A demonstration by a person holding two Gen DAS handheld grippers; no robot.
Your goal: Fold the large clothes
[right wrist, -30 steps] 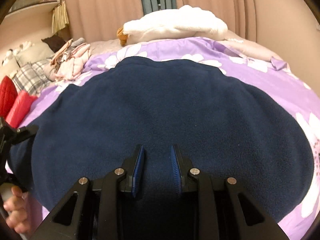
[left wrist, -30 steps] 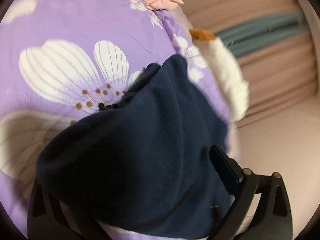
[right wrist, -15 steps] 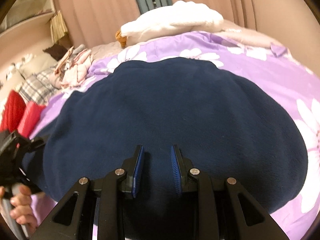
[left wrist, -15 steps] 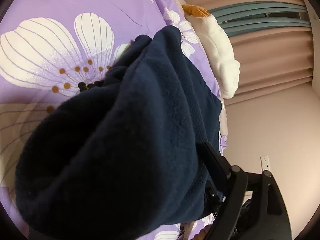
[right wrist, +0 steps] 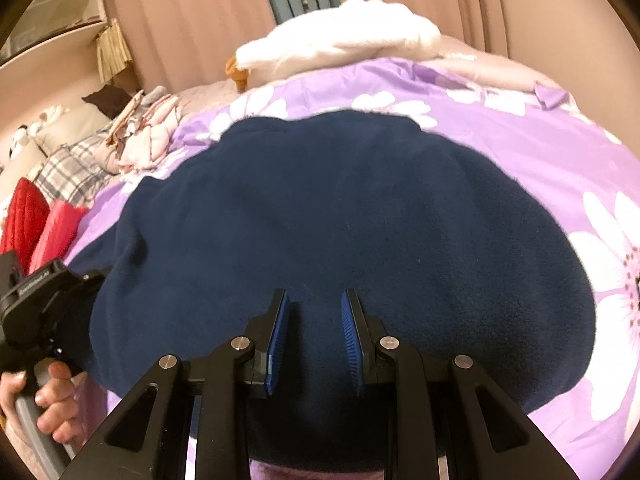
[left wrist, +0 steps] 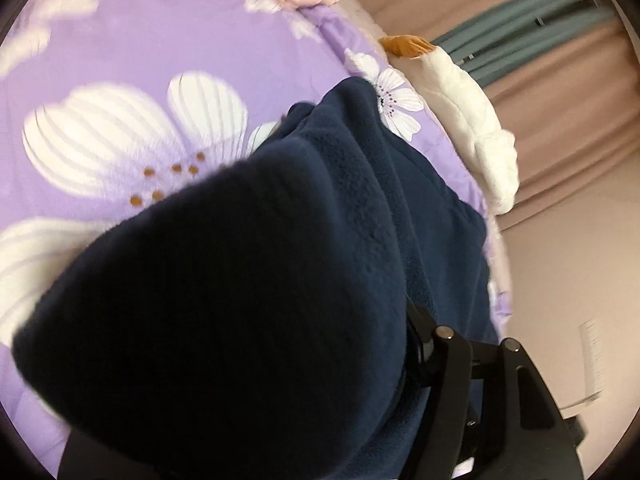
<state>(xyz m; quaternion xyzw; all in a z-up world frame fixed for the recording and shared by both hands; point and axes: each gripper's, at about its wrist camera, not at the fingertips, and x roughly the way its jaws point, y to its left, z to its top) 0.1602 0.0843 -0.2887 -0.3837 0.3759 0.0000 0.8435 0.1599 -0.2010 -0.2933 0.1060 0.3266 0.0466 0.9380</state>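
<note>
A large navy fleece garment (right wrist: 340,216) lies spread on a purple flowered bedspread (right wrist: 520,140). In the left wrist view the fleece (left wrist: 240,300) is bunched over my left gripper (left wrist: 400,344) and hides its fingers; only the right arm of the frame shows, pressed against cloth. That gripper appears shut on the garment's left edge, also seen in the right wrist view (right wrist: 44,304) in a hand. My right gripper (right wrist: 314,336) hovers over the near edge of the fleece, blue pads (right wrist: 278,336) apart, holding nothing.
A white plush goose (right wrist: 340,36) lies at the far edge of the bed before pink curtains (right wrist: 192,16). Pink clothes (right wrist: 148,132), a plaid item (right wrist: 68,168) and red cushions (right wrist: 36,224) sit at the far left. A wall (left wrist: 568,280) borders the bed.
My left gripper has lifted and carried the garment's left edge inward, so the fleece bunches more over it. The right gripper has stayed over the near edge, open.
</note>
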